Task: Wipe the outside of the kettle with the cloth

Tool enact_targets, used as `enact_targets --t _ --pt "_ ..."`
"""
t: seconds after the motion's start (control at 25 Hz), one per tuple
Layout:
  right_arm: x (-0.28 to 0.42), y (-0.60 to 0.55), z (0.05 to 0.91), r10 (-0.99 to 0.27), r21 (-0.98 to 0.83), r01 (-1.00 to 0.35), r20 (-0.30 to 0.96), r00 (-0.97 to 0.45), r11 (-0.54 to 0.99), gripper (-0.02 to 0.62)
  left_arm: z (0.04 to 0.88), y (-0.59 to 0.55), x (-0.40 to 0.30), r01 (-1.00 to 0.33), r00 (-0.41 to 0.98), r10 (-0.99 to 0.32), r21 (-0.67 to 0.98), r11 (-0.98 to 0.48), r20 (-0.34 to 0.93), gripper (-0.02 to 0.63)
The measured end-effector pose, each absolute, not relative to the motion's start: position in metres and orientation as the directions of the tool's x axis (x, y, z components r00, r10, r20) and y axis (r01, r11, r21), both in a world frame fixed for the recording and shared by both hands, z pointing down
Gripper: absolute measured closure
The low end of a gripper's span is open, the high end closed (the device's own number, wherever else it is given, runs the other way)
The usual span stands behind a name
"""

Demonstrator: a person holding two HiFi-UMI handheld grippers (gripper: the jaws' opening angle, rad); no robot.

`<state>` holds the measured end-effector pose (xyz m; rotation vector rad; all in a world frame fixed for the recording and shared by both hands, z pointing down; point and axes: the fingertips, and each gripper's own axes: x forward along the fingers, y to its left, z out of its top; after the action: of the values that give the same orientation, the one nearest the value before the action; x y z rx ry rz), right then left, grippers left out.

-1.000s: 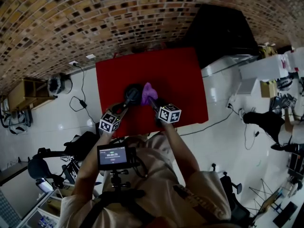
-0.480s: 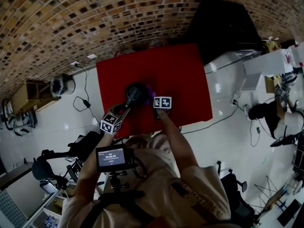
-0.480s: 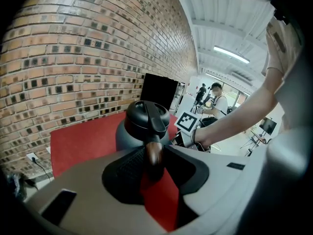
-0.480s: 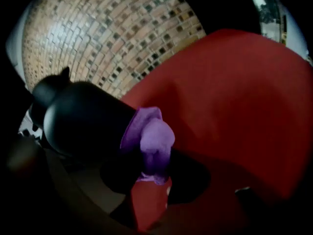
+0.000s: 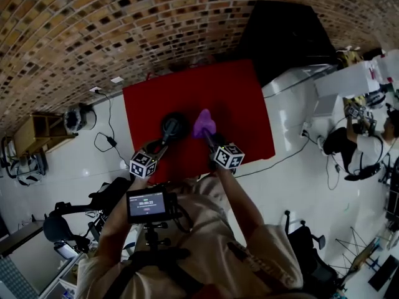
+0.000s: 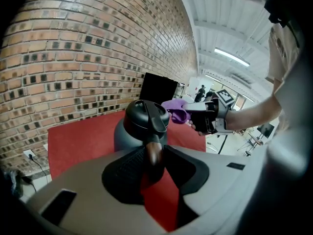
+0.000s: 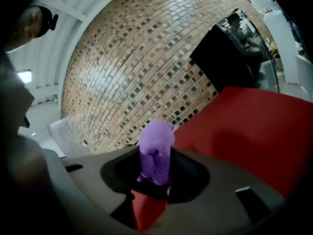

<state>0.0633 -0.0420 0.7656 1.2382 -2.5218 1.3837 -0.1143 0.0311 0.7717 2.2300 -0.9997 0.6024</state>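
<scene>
Looking down, I see the kettle (image 5: 173,127) standing mid red table (image 5: 243,98), with the cloth (image 5: 204,123) just beside it. Left gripper view: my left gripper (image 6: 154,168) clamps the handle (image 6: 151,148) to steady it. Right gripper view: my right gripper (image 7: 155,173) pinches the bunched cloth, ready for rubbing.

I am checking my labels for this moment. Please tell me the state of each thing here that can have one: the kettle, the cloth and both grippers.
kettle: upright on the red table, lid on.
cloth: bunched up, held above the table, apart from the kettle in the head view.
left gripper: shut on the kettle's handle.
right gripper: shut on the cloth.
</scene>
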Motion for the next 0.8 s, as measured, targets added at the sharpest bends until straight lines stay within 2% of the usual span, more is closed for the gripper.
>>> enact_targets --t 0.08,0.16,0.4,0.64,0.8 --pt "0.037 -0.025 0.76 -0.588 -0.682 -0.633 0.358 -0.725 0.365 0.433 0.772 0.032 -0.115 -0.775 0.616 -0.497 0.356 -0.522 0.612 0.485" --pt "0.007 -0.008 0.778 -0.516 -0.667 -0.633 0.41 -0.752 0.392 0.433 0.773 0.033 -0.115 -0.776 0.616 -0.497 0.363 -0.515 0.612 0.485" --pt "-0.01 0.017 0.854 -0.436 -0.709 -0.677 0.555 -0.709 0.199 0.436 0.774 0.034 -0.111 -0.78 0.612 -0.49 0.371 -0.504 0.621 0.485" --pt "-0.006 0.008 0.938 -0.305 -0.614 -0.766 0.705 -0.64 0.189 0.434 0.776 0.035 -0.11 -0.777 0.624 -0.496 0.409 -0.479 0.604 0.485" --pt "0.001 0.005 0.944 -0.249 -0.654 -0.74 0.699 -0.67 0.154 0.433 0.776 0.041 -0.109 -0.771 0.633 -0.496 0.427 -0.473 0.595 0.485"
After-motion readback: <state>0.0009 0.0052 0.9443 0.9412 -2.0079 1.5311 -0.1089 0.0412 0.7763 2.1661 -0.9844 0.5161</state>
